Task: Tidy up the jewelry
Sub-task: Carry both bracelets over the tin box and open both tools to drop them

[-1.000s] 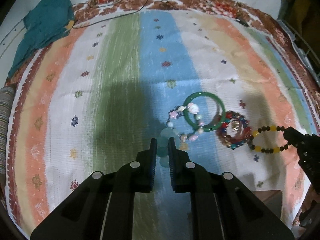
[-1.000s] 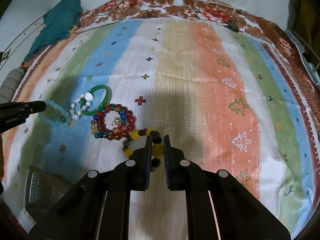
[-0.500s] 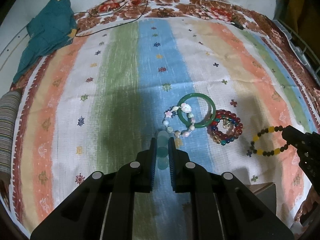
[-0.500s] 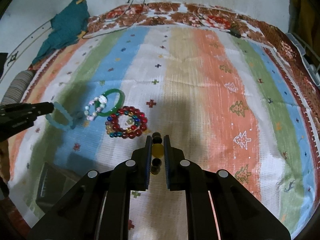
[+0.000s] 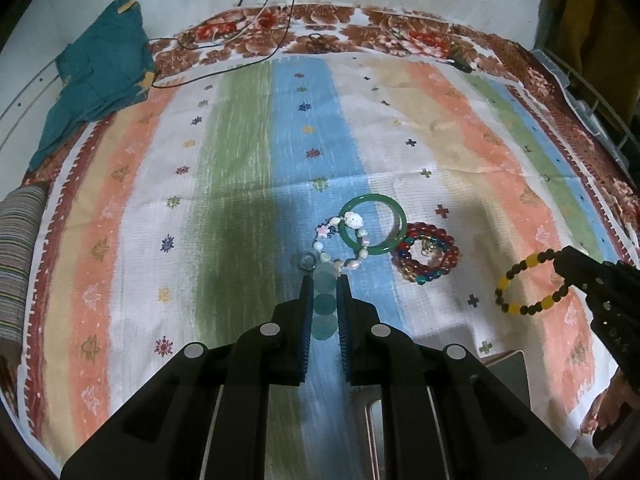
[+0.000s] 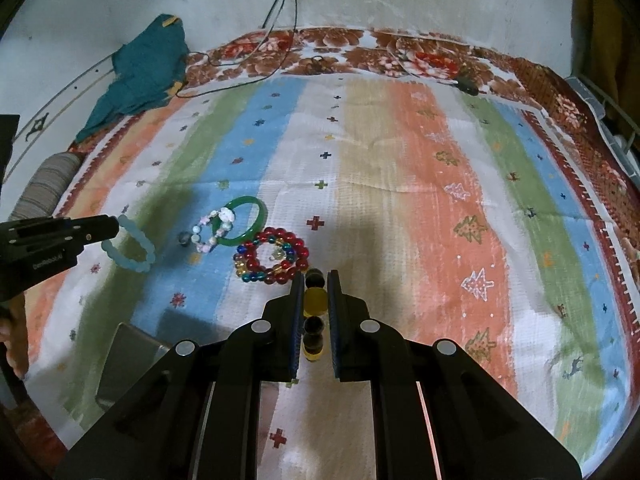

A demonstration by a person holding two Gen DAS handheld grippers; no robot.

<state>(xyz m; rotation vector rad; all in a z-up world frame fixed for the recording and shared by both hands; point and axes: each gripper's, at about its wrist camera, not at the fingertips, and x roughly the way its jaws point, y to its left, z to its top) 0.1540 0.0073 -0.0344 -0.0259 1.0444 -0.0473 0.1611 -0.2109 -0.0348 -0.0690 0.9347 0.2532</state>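
Bracelets are split between our two grippers and the striped cloth [image 5: 248, 168] spread below them. Our left gripper [image 5: 325, 294] has its jaws clenched on a pale aqua bead bracelet [image 5: 324, 300], whose round frosted beads stack up in the narrow gap between the fingers; from the right wrist view the same bracelet [image 6: 130, 246] hangs as a loop off the left gripper's tip, clear of the cloth. Our right gripper [image 6: 314, 296] has its jaws clenched on a black and yellow bead bracelet [image 6: 314, 300], and in the left wrist view that bracelet [image 5: 528, 282] dangles as an open ring from the right gripper's tip. Three pieces lie on the cloth between the two grippers: a green bangle [image 5: 374, 225], a pastel charm bracelet [image 5: 340, 244] that overlaps the bangle's lower left edge, and a red and multicoloured bead bracelet [image 5: 426, 258] that sits just beside the bangle on its right. A single dark round bead [image 5: 307, 261] rests close to the charm bracelet. At the cloth's far left corner a teal garment [image 5: 96, 92] lies crumpled, and thin black cables [image 5: 276, 20] trail across the floral border at the far edge.
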